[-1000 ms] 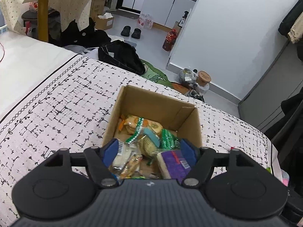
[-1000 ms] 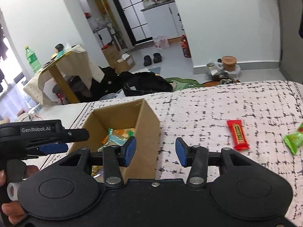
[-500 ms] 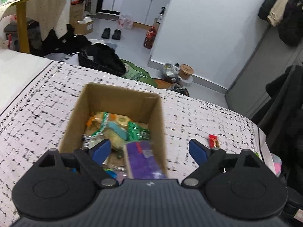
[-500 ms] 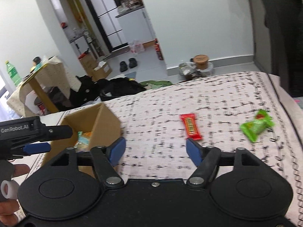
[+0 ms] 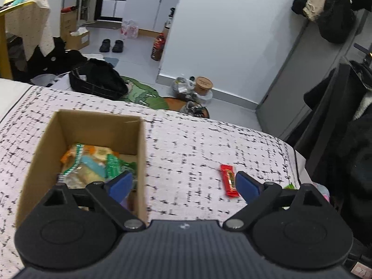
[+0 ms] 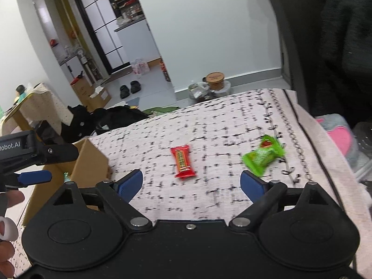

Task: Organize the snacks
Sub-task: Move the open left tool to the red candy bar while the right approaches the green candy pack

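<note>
A brown cardboard box [image 5: 141, 153] stands on the patterned bedspread [image 5: 190, 148], holding several snack packets [image 5: 93, 162]. A red candy bar [image 5: 229, 181] lies to the right of it on the spread, and a green packet [image 6: 264, 157] lies further right. My left gripper [image 5: 183, 184] is opening, with nothing between its fingers; its left pad is over the box, its right pad beside the red bar. My right gripper [image 6: 191, 183] is opening too, with nothing in it, just short of the red bar [image 6: 182, 161]. The left gripper [image 6: 34, 176] also shows at the left edge, over the box [image 6: 90, 165].
The bedspread's right edge [image 6: 309, 144] drops off near the green packet, with pink items [image 6: 341, 137] beyond it. Past the far edge lie a black bag [image 5: 97, 81], shoes [image 5: 111, 45] and a lidded tub [image 5: 203, 84] on the floor. A person's fingers [image 6: 7, 220] show at lower left.
Both grippers swung right, away from the box, and opened wider. The purple packet between the left fingers was let go into the box. The red bar and green packet came into view.
</note>
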Motion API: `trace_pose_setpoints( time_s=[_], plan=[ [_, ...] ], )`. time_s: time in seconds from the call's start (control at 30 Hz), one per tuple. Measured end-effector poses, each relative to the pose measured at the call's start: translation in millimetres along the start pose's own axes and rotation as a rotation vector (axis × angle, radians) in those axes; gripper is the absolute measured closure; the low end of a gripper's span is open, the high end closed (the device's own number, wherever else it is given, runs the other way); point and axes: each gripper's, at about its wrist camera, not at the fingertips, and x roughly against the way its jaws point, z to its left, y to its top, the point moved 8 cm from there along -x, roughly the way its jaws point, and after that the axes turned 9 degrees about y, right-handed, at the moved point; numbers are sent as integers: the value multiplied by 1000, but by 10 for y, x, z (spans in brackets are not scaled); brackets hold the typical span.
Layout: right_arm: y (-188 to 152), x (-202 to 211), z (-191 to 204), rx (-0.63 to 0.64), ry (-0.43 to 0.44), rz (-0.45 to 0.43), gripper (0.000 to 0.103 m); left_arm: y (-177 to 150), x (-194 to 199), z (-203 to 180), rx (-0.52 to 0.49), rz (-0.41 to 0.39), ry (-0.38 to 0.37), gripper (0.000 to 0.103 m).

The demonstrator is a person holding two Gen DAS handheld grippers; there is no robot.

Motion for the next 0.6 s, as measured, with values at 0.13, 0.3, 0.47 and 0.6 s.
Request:
trace_pose_setpoints(
  time_s=[0.13,0.3,0.47,0.6],
  plan=[
    [27,47,-131,-6,-28,-13,12,-41,-73,-161,-15,19,-29,8],
    [35,58,-294,-4,-65,-16,12,-73,-158,-348,-33,34,-64,8],
    [67,18,-421,6,-87,-35,12,-90,-274,-497,-41,39,-87,8],
    [97,-78,-540,-4,-104,-38,16,-105,-429,-615,-44,60,-96,9]
  ],
)
